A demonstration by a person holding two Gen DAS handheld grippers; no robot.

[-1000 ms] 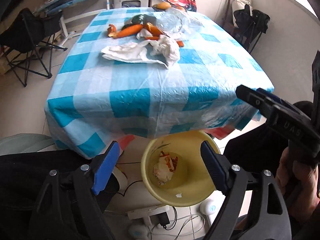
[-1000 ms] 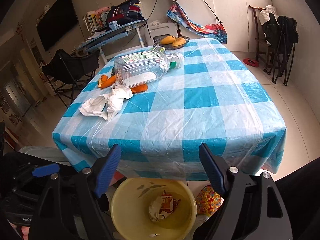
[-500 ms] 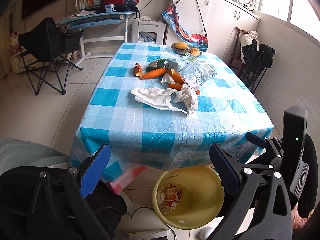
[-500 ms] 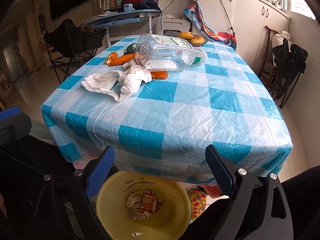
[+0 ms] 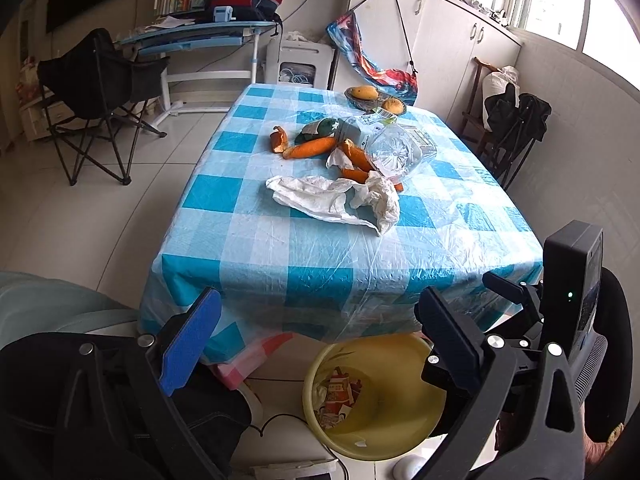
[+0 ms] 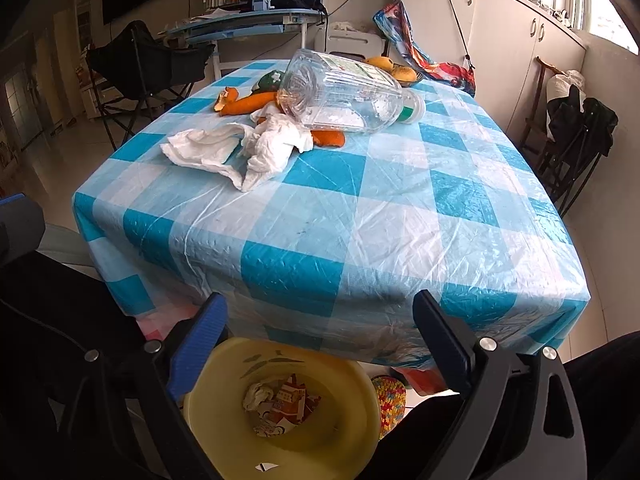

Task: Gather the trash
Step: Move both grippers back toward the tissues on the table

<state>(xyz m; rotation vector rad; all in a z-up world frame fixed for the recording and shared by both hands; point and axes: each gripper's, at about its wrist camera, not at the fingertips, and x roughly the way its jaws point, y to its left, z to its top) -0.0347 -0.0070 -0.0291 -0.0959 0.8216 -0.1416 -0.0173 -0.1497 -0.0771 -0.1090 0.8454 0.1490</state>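
Trash on checked table (image 5: 332, 264) far half: crumpled tissue (image 5: 340, 198), peels (image 5: 312, 147), clear bottle (image 6: 344, 96); near half bare to edge. Yellow bin (image 6: 280, 404) below edge. Left gripper (image 5: 316, 336), right gripper (image 6: 320, 336) fingers spread, holding nothing

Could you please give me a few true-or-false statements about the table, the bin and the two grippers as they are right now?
1. The clear plastic bottle lies on its side on the table. True.
2. The yellow bin is empty. False: it holds crumpled paper and a wrapper.
3. The left gripper holds a tissue. False: nothing is between its jaws.
4. The white tissues lie on the table. True.
5. The right gripper is open. True.
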